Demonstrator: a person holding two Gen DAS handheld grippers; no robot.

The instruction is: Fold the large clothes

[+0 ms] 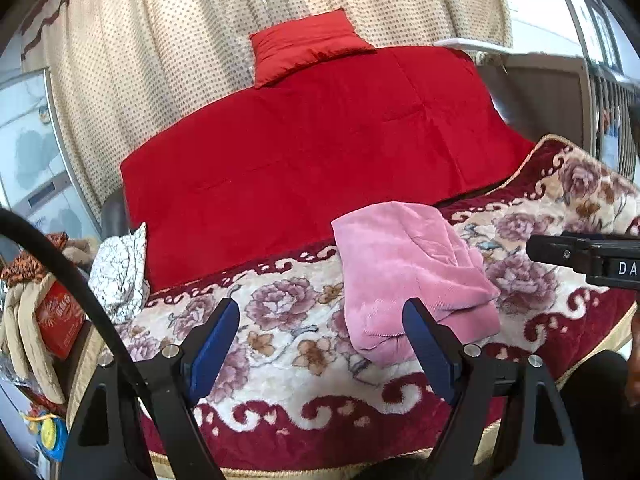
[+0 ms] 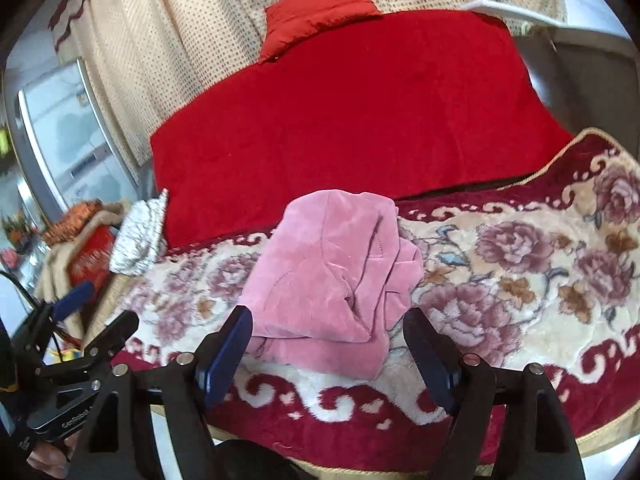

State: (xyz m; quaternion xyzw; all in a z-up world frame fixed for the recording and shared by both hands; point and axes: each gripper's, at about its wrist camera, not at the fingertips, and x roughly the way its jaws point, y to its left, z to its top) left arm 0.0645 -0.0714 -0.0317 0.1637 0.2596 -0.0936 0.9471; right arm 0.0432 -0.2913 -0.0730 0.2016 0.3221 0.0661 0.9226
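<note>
A pink velvety garment (image 1: 408, 276) lies folded into a compact bundle on the floral blanket (image 1: 288, 360). In the left wrist view my left gripper (image 1: 322, 312) hovers above the blanket, open, with nothing between its blue pads; the bundle sits just ahead of its right finger. The right wrist view shows the same pink garment (image 2: 332, 276) straight ahead of my right gripper (image 2: 328, 320), which is open and held above the bundle's near edge, not touching it. The right gripper's black body (image 1: 588, 260) enters the left view from the right edge. The left gripper (image 2: 96, 308) shows at the lower left.
A red quilt (image 1: 320, 152) with a red pillow (image 1: 308, 44) covers the back of the bed before a dotted beige curtain (image 1: 160, 60). A white patterned cloth (image 1: 120, 272) lies at the bed's left edge. Clutter and a red box (image 1: 60, 320) stand left of it.
</note>
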